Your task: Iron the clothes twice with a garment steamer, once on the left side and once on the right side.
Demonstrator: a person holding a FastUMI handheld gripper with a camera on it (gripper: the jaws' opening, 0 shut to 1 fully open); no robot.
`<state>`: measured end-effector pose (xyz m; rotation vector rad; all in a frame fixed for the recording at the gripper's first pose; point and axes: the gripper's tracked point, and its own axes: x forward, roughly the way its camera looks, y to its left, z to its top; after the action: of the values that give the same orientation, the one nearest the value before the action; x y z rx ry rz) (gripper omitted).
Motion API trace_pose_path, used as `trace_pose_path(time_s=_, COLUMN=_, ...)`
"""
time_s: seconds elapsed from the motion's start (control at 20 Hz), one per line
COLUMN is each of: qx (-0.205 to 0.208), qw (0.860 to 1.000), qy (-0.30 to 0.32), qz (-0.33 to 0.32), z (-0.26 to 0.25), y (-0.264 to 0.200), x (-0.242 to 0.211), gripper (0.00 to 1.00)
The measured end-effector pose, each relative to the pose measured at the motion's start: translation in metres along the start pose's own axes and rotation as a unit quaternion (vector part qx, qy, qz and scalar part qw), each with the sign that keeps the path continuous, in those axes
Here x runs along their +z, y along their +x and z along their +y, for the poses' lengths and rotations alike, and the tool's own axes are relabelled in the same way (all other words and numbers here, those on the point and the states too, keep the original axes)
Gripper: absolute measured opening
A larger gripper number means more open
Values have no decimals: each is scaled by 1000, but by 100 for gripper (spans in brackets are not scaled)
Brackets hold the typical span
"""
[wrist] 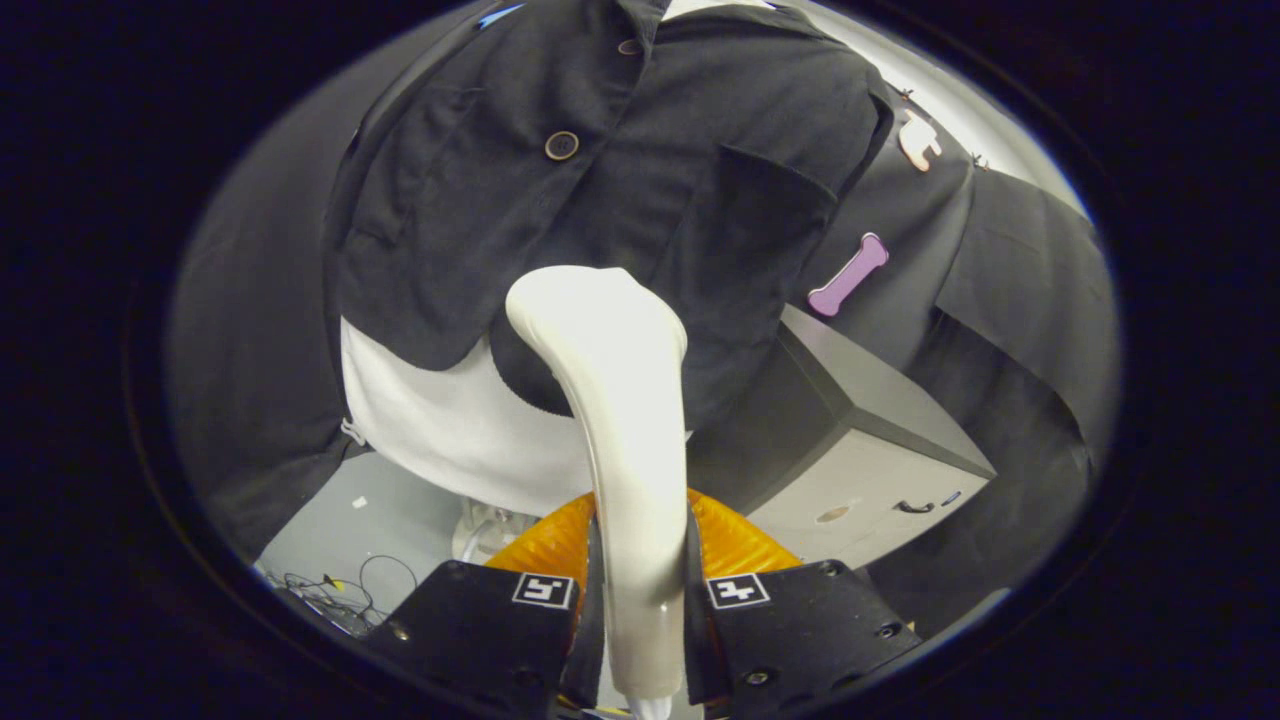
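A white garment steamer (625, 420) stands upright between my fingers, and my gripper (640, 590) is shut on its handle. Its head rises up to the lower hem of a black buttoned shirt (610, 190) that hangs over a white garment (450, 420) on a form just ahead. The steamer head lies near the shirt's front placket, below a brown button (561, 145). I cannot tell whether the head touches the cloth.
A grey box-like cabinet (860, 440) stands to the right of the garment. A purple bone-shaped piece (848, 274) and a pale cut-out shape (918, 140) are pinned to the black cloth beyond. Loose cables (340, 590) lie on the grey floor at lower left.
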<state>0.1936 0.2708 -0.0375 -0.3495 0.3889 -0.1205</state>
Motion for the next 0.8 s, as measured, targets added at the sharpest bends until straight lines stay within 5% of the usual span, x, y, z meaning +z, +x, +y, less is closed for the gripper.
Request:
trace_pose_path(time_s=0.25, qx=4, qw=999, qy=25, qz=-42, z=11, y=-50, x=40, gripper=35)
trace_pose_path(time_s=0.8, qx=55, qw=972, qy=69, qz=-219, z=31, y=-166, x=241, gripper=35)
